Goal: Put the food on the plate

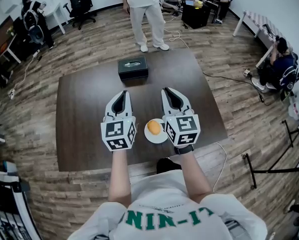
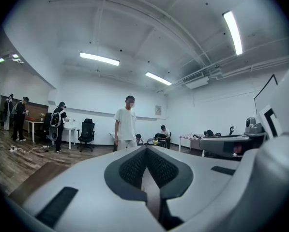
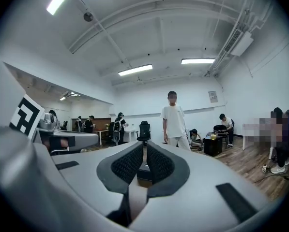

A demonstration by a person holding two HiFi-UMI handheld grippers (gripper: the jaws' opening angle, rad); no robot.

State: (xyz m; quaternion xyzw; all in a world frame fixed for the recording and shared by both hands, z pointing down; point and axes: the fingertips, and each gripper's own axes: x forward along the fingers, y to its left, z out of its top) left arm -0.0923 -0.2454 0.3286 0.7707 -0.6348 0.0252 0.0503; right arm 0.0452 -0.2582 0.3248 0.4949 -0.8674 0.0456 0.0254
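Observation:
An orange, rounded piece of food (image 1: 154,127) lies on a small white plate (image 1: 162,138) near the front edge of the dark brown table (image 1: 84,114). Both grippers are held level above the table, one on each side of the plate, with their tips pointing away from me. My left gripper (image 1: 120,95) (image 2: 145,149) has its pads touching, with nothing between them. My right gripper (image 1: 170,91) (image 3: 144,151) shows only a thin slit between its pads and is empty too. Neither gripper touches the food or the plate.
A black box (image 1: 132,67) sits at the table's far side, ahead of both grippers. A person in white (image 1: 145,14) stands just beyond the table. Other people, chairs and desks line the room's edges, and cables run over the wooden floor.

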